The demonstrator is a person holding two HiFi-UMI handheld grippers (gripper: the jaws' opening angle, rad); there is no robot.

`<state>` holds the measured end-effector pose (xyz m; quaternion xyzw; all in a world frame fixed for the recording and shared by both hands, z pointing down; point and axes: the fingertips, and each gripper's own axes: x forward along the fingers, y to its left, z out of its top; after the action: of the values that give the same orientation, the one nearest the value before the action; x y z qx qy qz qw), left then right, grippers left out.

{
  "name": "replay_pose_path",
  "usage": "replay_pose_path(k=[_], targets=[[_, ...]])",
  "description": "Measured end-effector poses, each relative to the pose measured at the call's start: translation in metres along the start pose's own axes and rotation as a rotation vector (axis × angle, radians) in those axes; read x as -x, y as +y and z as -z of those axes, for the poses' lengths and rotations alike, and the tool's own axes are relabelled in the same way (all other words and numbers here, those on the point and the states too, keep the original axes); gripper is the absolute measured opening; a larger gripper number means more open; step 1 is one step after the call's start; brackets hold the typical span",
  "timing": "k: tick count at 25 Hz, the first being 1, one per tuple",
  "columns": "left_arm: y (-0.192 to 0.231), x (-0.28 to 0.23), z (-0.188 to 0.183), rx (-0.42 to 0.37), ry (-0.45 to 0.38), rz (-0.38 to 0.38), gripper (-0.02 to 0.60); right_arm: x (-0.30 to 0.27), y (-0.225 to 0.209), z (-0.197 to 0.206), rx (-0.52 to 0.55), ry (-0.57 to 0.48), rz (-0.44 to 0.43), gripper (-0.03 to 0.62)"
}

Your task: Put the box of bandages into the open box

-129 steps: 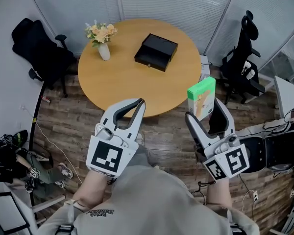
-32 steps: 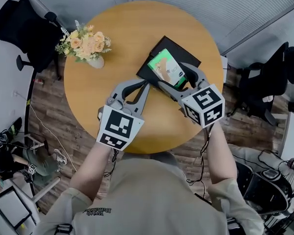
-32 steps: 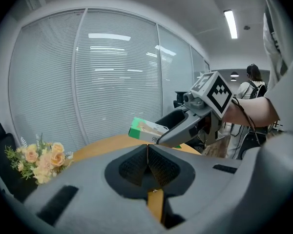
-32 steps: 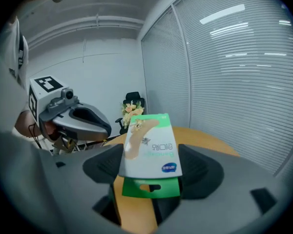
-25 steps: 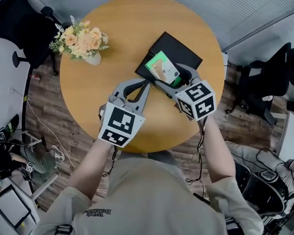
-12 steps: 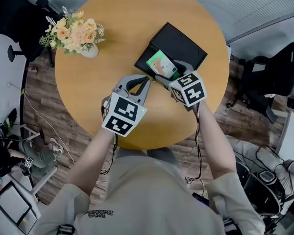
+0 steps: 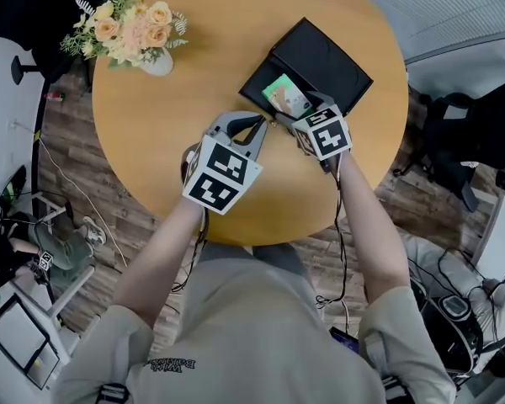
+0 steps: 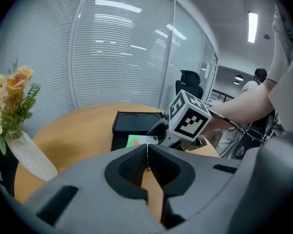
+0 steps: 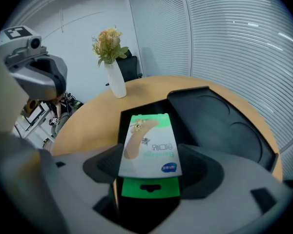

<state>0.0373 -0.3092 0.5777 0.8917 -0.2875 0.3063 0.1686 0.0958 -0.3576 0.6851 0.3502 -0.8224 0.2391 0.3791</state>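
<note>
Bandage box (image 9: 149, 143) lies flat, printed face up, clamped by its sides between the jaws of the right gripper (image 9: 149, 172). Its far end reaches out over the dark tray of the open box (image 7: 324, 57) just ahead of the jaws. Over the last second or so this gripper has carried it forward and down. It was held higher above the tray then, and now it hangs low over the tray's near part, with the lid folded back beyond. I cannot tell whether its underside touches the tray floor yet. The carry looks nearly done, and I judge that only a short lowering and a release remain. Just beside it, the left gripper (image 7: 254, 124) has its jaws pressed together on nothing. It hangs over the table (image 7: 194, 74) at the tray's near edge. A vase of flowers (image 7: 130, 28) stands well off to its left.
</note>
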Motion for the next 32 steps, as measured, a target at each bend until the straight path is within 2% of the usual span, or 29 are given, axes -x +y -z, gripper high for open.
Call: replay_pose_path(k=[13, 25, 29, 32], targets=[[0.002, -0.012, 0.025, 0.027, 0.042, 0.010, 0.025, -0.027, -0.008, 0.003, 0.029, 0.065, 0.038, 0.328], [-0.008, -0.004, 0.039, 0.065, 0.042, 0.020, 0.025, -0.022, -0.010, 0.000, -0.004, 0.024, 0.072, 0.329], [-0.009, 0.001, 0.041, 0.060, 0.045, 0.013, 0.025, -0.015, -0.011, -0.001, -0.013, 0.016, 0.090, 0.328], [-0.008, 0.007, 0.038, 0.051, 0.042, 0.004, 0.025, -0.001, -0.010, -0.013, -0.017, -0.028, 0.117, 0.328]])
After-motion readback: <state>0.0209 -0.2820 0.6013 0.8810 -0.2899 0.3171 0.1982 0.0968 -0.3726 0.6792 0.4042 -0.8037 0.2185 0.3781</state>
